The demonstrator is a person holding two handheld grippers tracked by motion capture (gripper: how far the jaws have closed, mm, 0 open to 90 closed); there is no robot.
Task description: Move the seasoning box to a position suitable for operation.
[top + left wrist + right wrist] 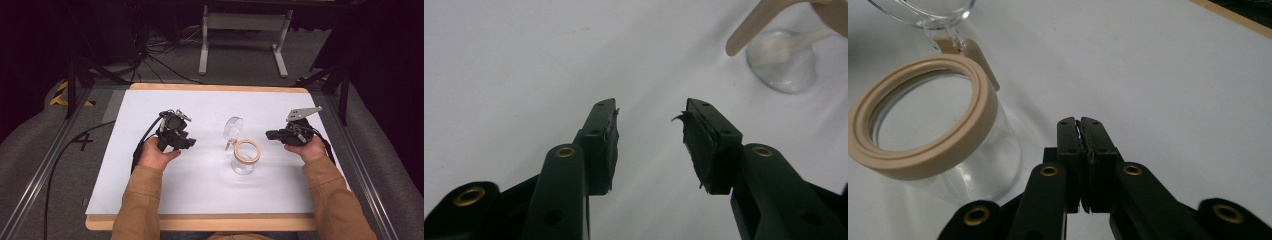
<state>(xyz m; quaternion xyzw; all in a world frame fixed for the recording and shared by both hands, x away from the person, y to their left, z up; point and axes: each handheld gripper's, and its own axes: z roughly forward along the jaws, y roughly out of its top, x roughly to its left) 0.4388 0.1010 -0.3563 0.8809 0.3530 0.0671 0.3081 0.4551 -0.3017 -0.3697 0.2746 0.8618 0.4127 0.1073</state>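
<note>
Down at the bottom of the high view the person's two tan sleeves come in, and each hand holds its tool low over the white table (150, 190). The left gripper (186, 144), left of centre, has its jaws spread wide with nothing but bare table between them, as its own view shows. The right gripper (270, 134), right of centre, has its jaws pressed flat together, holding nothing, tips aimed toward the middle. Between them, just right of centre in the high view, stands the jar (243, 162), clear and upright, with a tan ring (923, 125) around its open mouth. Its clear lid (233, 127) is swung back on a hinge, tilting up behind the rim. In the right gripper view the jar sits at the left, near the jaws but apart from them. My read: this is a light, rigid, see-through body, likely glass or hard plastic, so smooth and slippery on the wall, and possibly breakable. The tan ring looks the grippier place to pinch, or the hinge tab (975, 60) for moving the lid. Beyond the table's far edge lie grey floor, cables and a pale stand's legs.
</note>
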